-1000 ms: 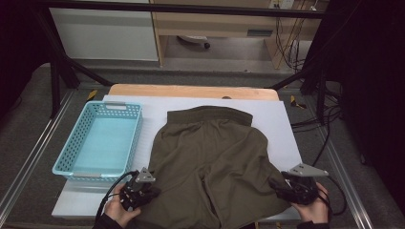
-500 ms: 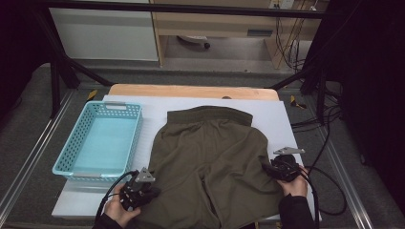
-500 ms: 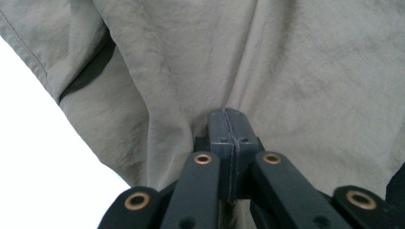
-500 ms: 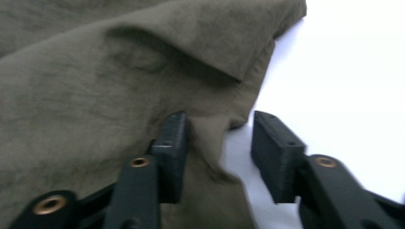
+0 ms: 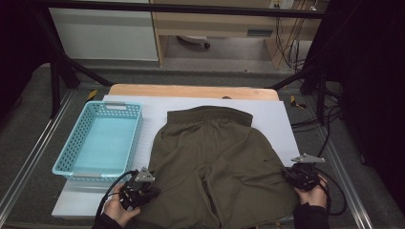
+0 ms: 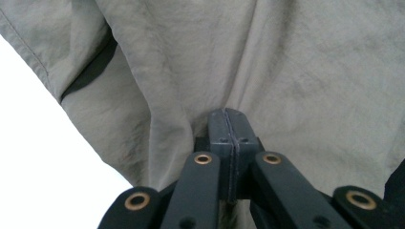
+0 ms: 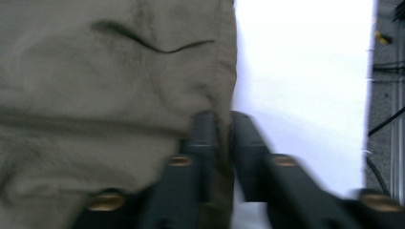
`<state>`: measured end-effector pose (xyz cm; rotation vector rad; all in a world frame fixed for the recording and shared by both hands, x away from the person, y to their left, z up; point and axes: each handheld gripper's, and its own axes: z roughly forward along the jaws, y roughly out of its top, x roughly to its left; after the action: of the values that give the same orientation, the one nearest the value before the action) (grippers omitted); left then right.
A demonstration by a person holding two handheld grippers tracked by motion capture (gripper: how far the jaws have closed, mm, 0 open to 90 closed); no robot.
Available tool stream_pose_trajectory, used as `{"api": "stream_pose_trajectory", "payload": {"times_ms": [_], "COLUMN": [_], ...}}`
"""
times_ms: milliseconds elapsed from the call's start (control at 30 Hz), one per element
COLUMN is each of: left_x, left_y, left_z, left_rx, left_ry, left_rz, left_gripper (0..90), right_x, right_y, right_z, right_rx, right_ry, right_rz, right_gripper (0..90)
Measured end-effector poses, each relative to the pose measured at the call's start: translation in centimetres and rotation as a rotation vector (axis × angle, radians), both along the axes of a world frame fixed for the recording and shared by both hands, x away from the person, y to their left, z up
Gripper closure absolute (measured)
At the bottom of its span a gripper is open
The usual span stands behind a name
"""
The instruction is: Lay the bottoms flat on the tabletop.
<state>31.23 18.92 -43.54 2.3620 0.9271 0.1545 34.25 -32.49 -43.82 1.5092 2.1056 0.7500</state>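
Observation:
Olive green shorts point(image 5: 219, 157) lie flat on the white table point(image 5: 277, 119), waistband at the far side. My left gripper point(image 5: 152, 190) sits at the near left leg. Its jaws are shut on a pinch of the shorts' fabric point(image 6: 286, 71), seen at my left gripper point(image 6: 227, 114). My right gripper point(image 5: 286, 175) rests at the shorts' right edge. Its jaws have just been closing. In the blurred right gripper view, my right gripper point(image 7: 224, 117) still shows a narrow gap, with the edge of the shorts point(image 7: 95, 95) running into it.
A light blue plastic basket point(image 5: 62, 167) stands on the table to the left of the shorts. Bare white table point(image 7: 305, 71) lies right of the shorts. Beyond the table's right edge hang cables point(image 5: 329, 124) and a metal frame.
My right gripper has moved a little away from the near right corner and come down onto the shorts' right edge, its jaws narrowing. The left gripper and the shorts have stayed put.

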Motion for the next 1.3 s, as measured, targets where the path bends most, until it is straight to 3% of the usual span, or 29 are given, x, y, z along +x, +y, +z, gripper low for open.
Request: {"api": "stream_pose_trajectory", "payload": {"times_ms": [33,100,200,333,400,467,600,667,733,1067,1100,1167,1300], "left_x": [0.0,0.0,-0.1,-0.1,-0.1,-0.1,-0.1,-0.1,-0.1,0.0,0.0,-0.1,0.0], "left_y": [0.0,0.0,-0.1,-0.1,-0.1,-0.1,-0.1,-0.1,-0.1,0.4,0.4,0.4,-0.3], "left_z": [0.0,0.0,0.0,0.0,0.0,0.0,0.0,0.0,0.0,0.5,0.5,0.6,1.3], "left_rx": [-0.002,-0.001,0.002,0.002,0.002,0.001,0.001,0.0,0.002,-0.007,-0.014,-0.034,-0.088], "left_ry": [0.001,0.0,-0.003,-0.004,-0.004,-0.004,-0.004,-0.003,-0.004,-0.001,-0.002,0.0,0.005], "left_rz": [0.002,0.002,0.003,0.003,0.003,0.003,0.002,0.002,0.002,-0.006,-0.005,0.0,-0.005], "left_gripper": [89.5,89.5,89.4,89.5,89.4,89.4,89.4,89.5,89.5,89.5,89.5,88.9,71.7], "right_x": [-0.4,-1.3,-2.5,-3.4,-3.5,-3.4,-3.1,-3.3,-3.5,-7.1,-7.2,-7.0,-6.5], "right_y": [-0.2,-0.2,0.6,2.5,3.6,4.4,4.8,4.7,4.7,4.2,4.2,4.2,4.2], "right_z": [0.3,0.9,1.7,1.7,1.2,0.5,-0.8,-0.7,-0.5,0.3,0.2,0.1,1.4], "right_rx": [0.028,0.075,0.086,0.122,0.112,0.096,0.064,0.063,0.082,0.126,0.125,0.107,0.112], "right_ry": [-0.013,-0.042,-0.07,-0.056,-0.038,-0.015,0.012,0.009,0.04,0.129,0.13,0.104,-0.038], "right_rz": [0.011,0.037,0.109,0.187,0.228,0.259,0.236,0.24,0.22,0.191,0.195,0.208,0.24], "right_gripper": [68.3,57.0,44.9,37.7,36.9,39.3,55.0,76.6,87.5,89.0,87.9,72.1,45.6]}}
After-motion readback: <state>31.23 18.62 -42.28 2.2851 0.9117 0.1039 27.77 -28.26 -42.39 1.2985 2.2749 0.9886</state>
